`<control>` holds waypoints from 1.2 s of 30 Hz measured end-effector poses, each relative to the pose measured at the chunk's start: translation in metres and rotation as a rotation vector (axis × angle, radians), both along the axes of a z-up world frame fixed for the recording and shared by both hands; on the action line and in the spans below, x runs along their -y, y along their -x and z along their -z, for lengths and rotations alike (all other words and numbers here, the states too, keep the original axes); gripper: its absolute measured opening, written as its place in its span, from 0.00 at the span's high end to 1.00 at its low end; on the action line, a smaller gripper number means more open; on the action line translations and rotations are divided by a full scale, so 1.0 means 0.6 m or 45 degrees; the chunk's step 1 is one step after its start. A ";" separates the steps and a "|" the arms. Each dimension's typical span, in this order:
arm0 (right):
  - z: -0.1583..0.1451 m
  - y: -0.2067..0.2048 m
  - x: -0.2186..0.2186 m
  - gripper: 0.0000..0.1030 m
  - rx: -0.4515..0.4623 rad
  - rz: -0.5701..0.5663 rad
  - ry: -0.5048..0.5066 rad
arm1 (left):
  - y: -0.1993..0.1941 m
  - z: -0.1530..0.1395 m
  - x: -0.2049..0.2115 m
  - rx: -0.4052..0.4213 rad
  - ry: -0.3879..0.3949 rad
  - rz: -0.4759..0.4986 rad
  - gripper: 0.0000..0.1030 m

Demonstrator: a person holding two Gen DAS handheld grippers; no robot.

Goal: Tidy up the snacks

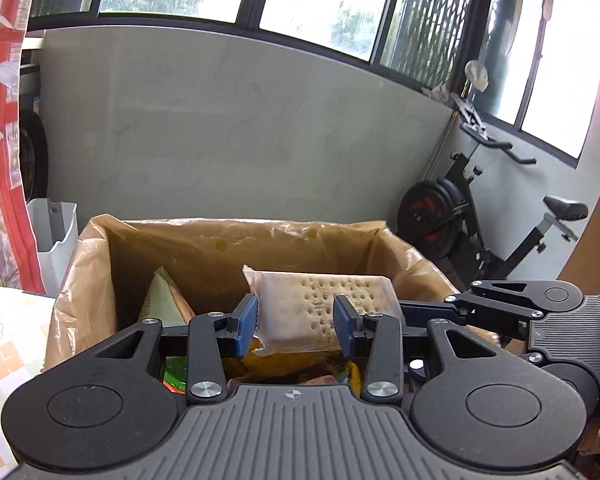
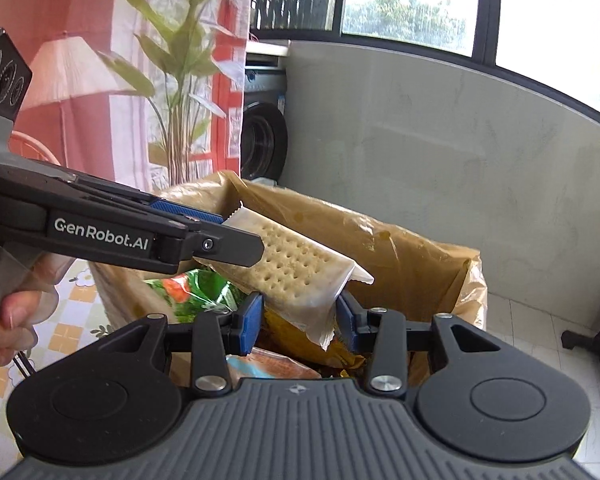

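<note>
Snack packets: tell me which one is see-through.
The cracker packet between the grippers: its clear wrapper shows the pale, dotted cracker inside. The green packet and the yellow one below it in the lined box are printed and opaque.

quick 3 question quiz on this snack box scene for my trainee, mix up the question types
1. True or false: the cracker packet lies flat on the bottom of the box.
2. What lines the box? A) newspaper B) brown plastic bag C) blue cloth
3. Fill in: in the right wrist view, the snack bag under the left tongs is mostly ____.

Key: 1 false, it is up above the other snacks, its lower end between the pads of the right tongs; 2 B; 3 green.
</note>
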State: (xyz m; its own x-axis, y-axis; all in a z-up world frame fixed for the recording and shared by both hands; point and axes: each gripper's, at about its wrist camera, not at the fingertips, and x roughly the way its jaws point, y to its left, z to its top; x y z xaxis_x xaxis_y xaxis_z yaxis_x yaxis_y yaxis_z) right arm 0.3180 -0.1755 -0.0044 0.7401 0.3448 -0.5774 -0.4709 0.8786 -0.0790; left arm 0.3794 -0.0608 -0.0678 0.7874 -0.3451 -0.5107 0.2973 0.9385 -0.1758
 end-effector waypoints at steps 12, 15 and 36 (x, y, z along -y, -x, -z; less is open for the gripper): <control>-0.005 0.013 0.050 0.29 -0.009 0.175 -0.056 | 0.036 -0.037 -0.026 0.059 -0.128 -0.090 0.22; -0.026 0.030 0.056 0.17 0.010 0.205 -0.097 | 0.053 -0.064 -0.036 0.122 -0.188 -0.141 0.18; -0.165 0.228 0.044 0.01 0.170 0.494 -0.291 | 0.257 -0.190 -0.081 0.293 -0.151 -0.281 0.12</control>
State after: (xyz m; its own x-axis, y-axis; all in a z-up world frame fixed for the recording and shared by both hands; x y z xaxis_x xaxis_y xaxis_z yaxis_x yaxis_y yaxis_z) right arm 0.1810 -0.2020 0.0944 0.9022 0.1352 -0.4096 -0.1033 0.9897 0.0991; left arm 0.2252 -0.0123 0.0461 0.9359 -0.1022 -0.3371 0.1037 0.9945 -0.0138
